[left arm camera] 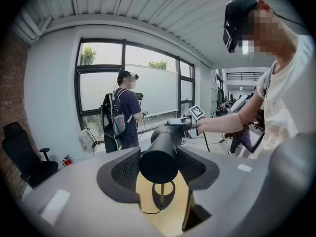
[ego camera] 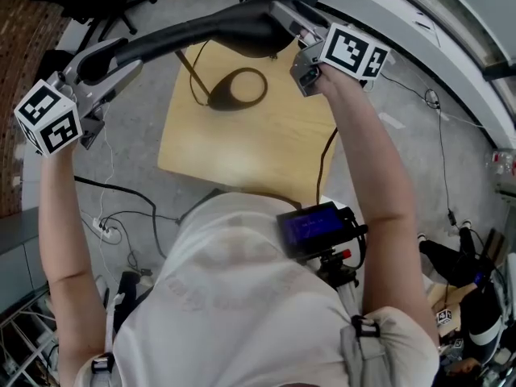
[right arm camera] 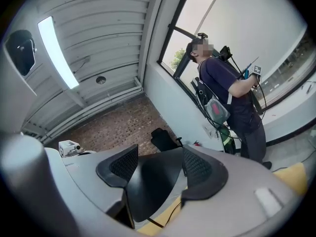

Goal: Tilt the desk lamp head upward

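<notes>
Black tubular desk lamp head [ego camera: 211, 29] sits over far edge of pale wooden counter [ego camera: 266, 156]. My left claw [left arm camera: 159, 166], spread wide, clamps narrow end. My right claw [right arm camera: 157, 174] clamps flared end. Looks rigid, smooth, likely slippery. Best held at ends for leverage.

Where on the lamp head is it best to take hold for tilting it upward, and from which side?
Take the lamp head at its ends, coming along its length. The left claw suits the narrow round tail, which fits between its jaws; the right claw suits the wider flared end. Both ends lie away from the stem, so leverage is probably good.
</notes>
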`<state>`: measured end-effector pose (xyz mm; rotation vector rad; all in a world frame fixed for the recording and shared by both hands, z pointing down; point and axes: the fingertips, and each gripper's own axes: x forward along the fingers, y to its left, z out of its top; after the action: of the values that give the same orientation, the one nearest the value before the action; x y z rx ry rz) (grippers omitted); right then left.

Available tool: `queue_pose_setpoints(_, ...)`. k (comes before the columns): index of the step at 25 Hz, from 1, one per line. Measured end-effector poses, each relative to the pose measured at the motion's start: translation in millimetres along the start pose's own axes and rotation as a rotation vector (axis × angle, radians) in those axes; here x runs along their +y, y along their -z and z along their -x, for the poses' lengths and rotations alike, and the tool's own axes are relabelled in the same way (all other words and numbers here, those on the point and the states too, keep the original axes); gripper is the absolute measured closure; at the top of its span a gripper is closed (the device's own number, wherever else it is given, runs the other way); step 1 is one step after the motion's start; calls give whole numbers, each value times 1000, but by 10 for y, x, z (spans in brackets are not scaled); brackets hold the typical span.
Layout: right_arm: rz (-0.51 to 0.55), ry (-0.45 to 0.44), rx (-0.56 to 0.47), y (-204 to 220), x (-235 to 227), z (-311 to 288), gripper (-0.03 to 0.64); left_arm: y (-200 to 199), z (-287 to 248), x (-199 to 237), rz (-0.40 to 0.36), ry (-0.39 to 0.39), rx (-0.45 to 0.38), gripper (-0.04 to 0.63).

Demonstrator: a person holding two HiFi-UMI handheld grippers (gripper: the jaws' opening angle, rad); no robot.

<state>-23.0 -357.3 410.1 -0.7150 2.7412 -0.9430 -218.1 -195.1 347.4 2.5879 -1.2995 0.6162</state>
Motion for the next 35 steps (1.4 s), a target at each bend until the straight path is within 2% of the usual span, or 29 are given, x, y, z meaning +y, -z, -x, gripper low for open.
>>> queue_pose_setpoints(14, 174, 61, -37, -323, 219, 56, 339, 155, -41, -29, 25, 21, -7, 365)
queue_pose_setpoints(24, 278, 87, -53, -702, 350, -79, 345, 141, -195, 121, 39, 64, -36, 365)
queue_pose_setpoints(35, 363, 106, -51, -831, 501, -124, 351, 250, -259, 152, 19, 95, -40, 365)
